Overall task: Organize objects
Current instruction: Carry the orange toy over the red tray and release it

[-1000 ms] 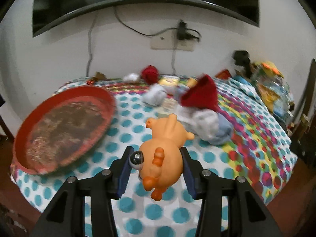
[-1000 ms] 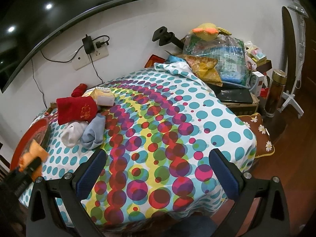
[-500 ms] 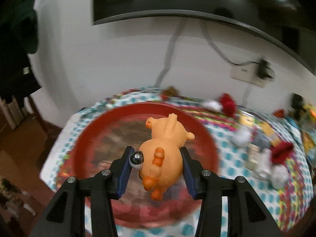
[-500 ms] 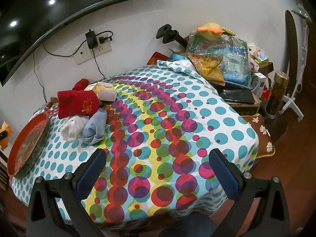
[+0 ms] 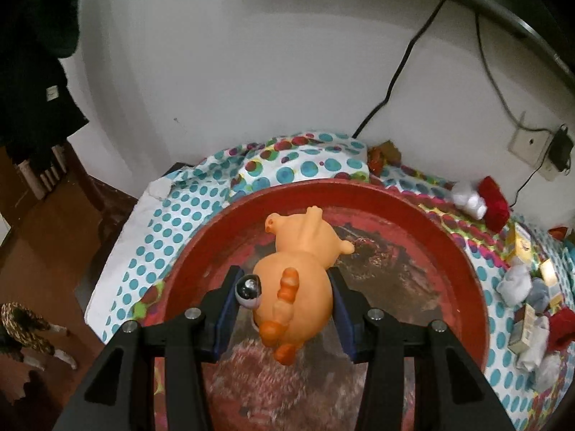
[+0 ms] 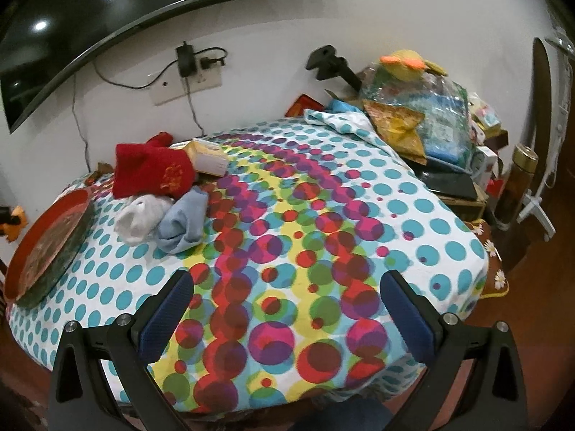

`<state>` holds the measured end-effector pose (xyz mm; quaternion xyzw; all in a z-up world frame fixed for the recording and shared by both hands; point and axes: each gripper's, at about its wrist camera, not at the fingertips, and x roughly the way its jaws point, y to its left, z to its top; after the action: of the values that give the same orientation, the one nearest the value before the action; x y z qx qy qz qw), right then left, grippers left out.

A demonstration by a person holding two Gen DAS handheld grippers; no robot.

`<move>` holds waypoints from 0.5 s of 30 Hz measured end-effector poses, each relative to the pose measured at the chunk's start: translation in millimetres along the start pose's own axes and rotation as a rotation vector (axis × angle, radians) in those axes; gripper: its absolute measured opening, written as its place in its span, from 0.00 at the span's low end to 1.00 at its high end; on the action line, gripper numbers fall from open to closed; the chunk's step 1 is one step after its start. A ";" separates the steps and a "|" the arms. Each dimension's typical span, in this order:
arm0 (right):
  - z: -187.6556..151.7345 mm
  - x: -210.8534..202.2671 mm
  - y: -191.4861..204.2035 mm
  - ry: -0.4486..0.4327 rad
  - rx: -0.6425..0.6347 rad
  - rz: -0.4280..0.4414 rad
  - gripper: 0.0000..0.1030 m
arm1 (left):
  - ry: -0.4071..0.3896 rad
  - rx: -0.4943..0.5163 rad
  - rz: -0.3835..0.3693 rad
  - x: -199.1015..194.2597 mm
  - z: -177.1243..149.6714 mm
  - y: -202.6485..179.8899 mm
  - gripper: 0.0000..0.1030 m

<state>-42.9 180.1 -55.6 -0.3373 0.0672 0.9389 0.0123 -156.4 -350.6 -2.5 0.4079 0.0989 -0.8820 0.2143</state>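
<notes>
My left gripper [image 5: 284, 287] is shut on an orange rubber pig toy [image 5: 298, 280] and holds it above the round red tray [image 5: 449, 244] at the table's left end. The toy also shows small at the left edge of the right wrist view [image 6: 14, 221], beside the tray [image 6: 54, 237]. My right gripper [image 6: 285, 287] is open and empty above the table's near edge. A red pouch [image 6: 151, 170], a white sock [image 6: 140, 217], a blue sock [image 6: 185, 222] and a small box [image 6: 208, 156] lie on the dotted tablecloth [image 6: 323, 215].
More socks and small boxes [image 5: 528, 309] lie right of the tray. A pile of bags and a plush toy [image 6: 413, 107] stands at the table's far right. A thermos [image 6: 517, 179] stands on the floor. The wall with a socket [image 6: 187, 82] is behind.
My left gripper has carried the pig toy leftward from above the tablecloth to above the red tray and lower toward it. The right gripper has stayed nearly still.
</notes>
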 end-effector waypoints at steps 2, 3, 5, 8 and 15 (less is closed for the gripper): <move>-5.0 5.1 7.3 0.006 -0.026 0.000 1.00 | 0.023 0.012 0.002 17.3 4.4 -3.9 0.46; -7.0 7.6 10.0 0.012 -0.037 -0.002 1.00 | 0.033 0.014 0.002 24.7 6.1 -5.4 0.46; -12.0 12.7 16.5 0.026 -0.063 0.004 1.00 | 0.043 0.013 0.000 37.0 9.8 -5.9 0.46; -17.5 12.7 23.5 0.028 -0.088 0.004 1.00 | 0.064 0.005 -0.004 53.4 17.0 -7.5 0.46; -29.5 8.8 46.6 0.044 -0.187 0.019 1.00 | 0.103 -0.003 0.009 81.8 30.2 -10.4 0.47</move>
<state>-34.3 129.8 -78.2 -0.3568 -0.0171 0.9335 -0.0297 -228.7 -376.3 -45.3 0.4529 0.1091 -0.8587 0.2135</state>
